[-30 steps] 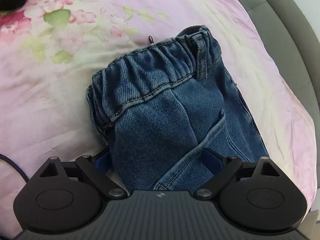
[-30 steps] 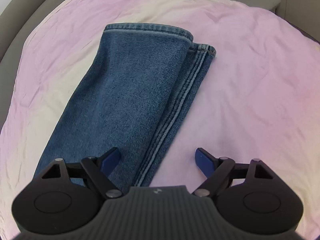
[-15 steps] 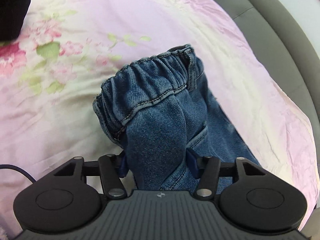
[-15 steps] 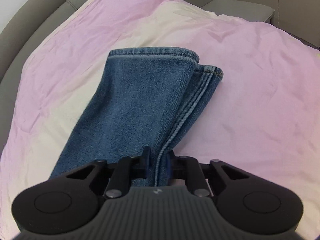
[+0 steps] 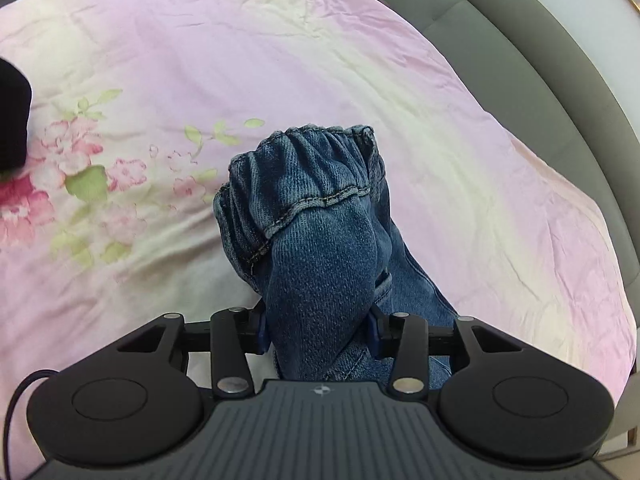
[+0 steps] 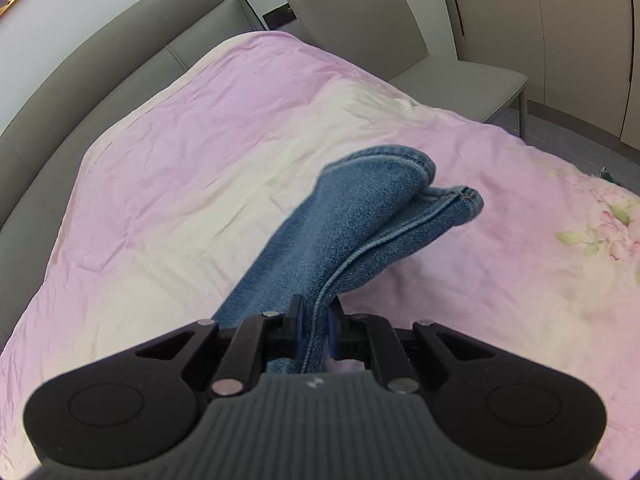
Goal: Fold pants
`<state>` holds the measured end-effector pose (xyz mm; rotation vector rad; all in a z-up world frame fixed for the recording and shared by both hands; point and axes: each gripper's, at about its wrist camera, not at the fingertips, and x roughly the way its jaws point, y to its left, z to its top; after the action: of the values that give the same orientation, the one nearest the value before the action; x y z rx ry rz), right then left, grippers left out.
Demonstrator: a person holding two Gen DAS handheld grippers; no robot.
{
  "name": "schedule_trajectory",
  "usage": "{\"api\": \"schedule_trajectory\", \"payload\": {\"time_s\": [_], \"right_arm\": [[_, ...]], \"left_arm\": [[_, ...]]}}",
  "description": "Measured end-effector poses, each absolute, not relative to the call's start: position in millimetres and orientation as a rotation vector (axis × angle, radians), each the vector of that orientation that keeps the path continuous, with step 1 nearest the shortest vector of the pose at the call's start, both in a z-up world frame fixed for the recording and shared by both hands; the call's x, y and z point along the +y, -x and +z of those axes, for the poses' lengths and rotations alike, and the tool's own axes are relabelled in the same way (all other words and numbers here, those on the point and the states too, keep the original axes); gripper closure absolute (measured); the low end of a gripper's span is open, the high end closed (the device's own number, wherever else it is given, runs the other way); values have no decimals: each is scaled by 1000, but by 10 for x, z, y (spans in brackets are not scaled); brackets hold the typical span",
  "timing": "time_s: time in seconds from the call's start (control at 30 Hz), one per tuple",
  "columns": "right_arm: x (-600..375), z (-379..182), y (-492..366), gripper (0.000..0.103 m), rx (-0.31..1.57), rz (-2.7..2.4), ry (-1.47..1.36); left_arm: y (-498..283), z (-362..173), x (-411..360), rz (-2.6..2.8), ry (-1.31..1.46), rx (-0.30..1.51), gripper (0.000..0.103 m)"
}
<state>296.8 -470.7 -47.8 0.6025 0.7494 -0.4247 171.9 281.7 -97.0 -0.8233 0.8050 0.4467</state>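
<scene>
Both ends have risen off the bed [image 5: 400, 92]. Left gripper [image 5: 318, 330], jaws just closing, clamps the pants [image 5: 316, 240] waistband end; right gripper [image 6: 314, 320] pinches the cuffs at 12 o'clock. Raise both evenly, keeping the denim taut.

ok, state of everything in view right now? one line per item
left hand-held gripper: shut on the jeans near the waistband, jaws just closing
right hand-held gripper: shut on the jeans at the leg edge
jeans: denim, legs doubled together, both ends raised off the bed
waistband: elastic, gathered, bunched
leg cuffs: stacked, hanging free
bedspread: pink floral, wrinkled
chair: grey, unoccupied
</scene>
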Motion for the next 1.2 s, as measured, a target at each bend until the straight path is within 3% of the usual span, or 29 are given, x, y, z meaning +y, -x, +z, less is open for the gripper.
{"api": "schedule_trajectory", "payload": {"time_s": [0.2,0.4,0.6,0.63,0.67,0.73,0.87,1.2], "right_arm": [[-4906,-487,-1874,97,796,-472,-639],[-5052,-1068,-1347,97,903,-521,-702],[-4964,-1291,-1458,93,969,-514,-565],[-4970,-1280,-1406,88,983,-519,-555],[-4980,-1266,-1398,72,995,-530,-532],[-4994,-1206,-1411,63,1018,-531,-470],[-5042,-1068,-1365,54,1041,-490,-406],[-5224,-597,-1195,44,995,-414,-316]], "left_arm": [[-1593,-907,2806,380,738,898,55],[-1608,-1195,2818,403,680,973,54],[-1585,-1334,2800,416,633,1023,38],[-1585,-1318,2780,423,614,1025,32],[-1580,-1293,2761,427,597,1030,30],[-1572,-1216,2709,435,556,1045,29],[-1526,-991,2583,450,398,1045,29],[-1480,-280,1837,122,156,941,28]]}}
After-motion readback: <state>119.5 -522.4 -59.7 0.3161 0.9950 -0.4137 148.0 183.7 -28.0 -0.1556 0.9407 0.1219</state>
